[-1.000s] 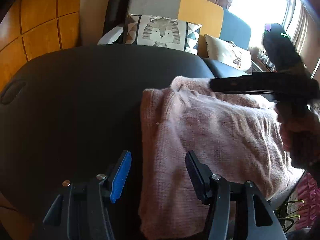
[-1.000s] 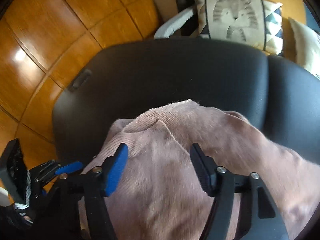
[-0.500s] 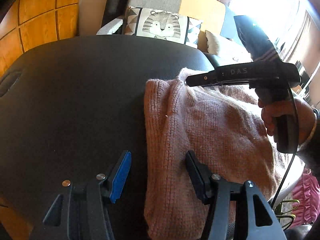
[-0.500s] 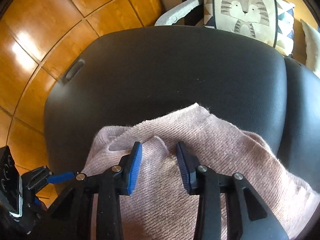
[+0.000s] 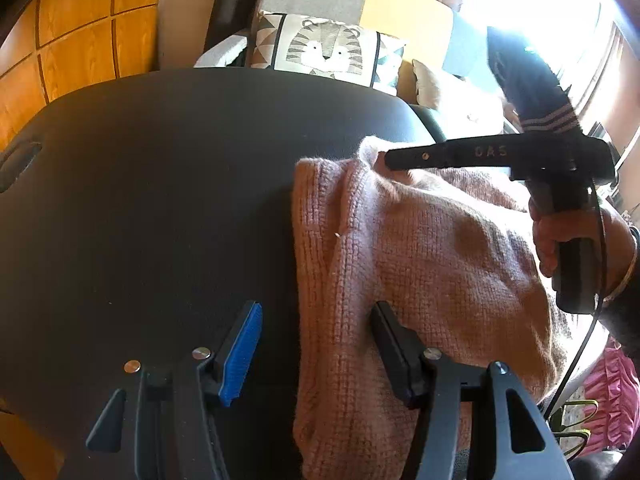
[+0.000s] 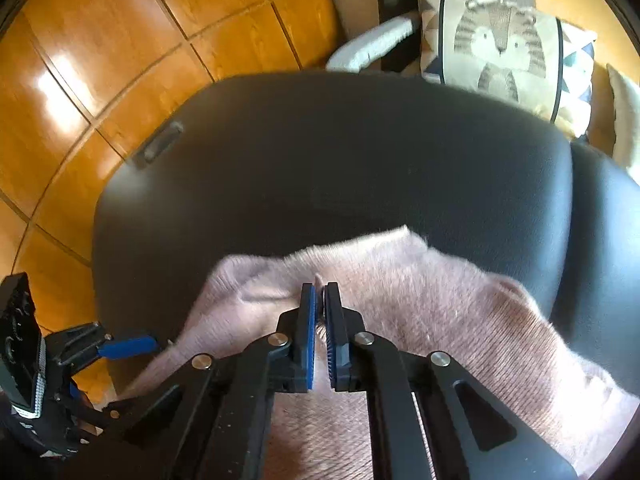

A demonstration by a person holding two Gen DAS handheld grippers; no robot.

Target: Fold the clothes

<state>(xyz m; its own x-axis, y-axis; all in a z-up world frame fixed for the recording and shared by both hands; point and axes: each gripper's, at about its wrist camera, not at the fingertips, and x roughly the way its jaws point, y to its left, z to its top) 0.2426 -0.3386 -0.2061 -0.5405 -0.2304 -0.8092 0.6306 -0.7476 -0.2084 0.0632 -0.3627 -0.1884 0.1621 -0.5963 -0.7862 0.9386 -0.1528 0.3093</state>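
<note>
A pink knitted sweater lies partly folded on a black padded surface; it also shows in the right wrist view. My left gripper is open, its jaws either side of the sweater's near left edge, holding nothing. My right gripper is shut on a pinch of the sweater's fabric near its far edge. In the left wrist view the right gripper reaches in from the right over the sweater's far corner. The left gripper shows at the lower left of the right wrist view.
A tiger-print cushion and a sofa stand behind the black surface. Orange wood-tiled floor lies to the left. A pink item sits low at the right edge.
My right gripper has closed from wide open onto a fold of the sweater near its far edge. My left gripper has stayed open and nearly still.
</note>
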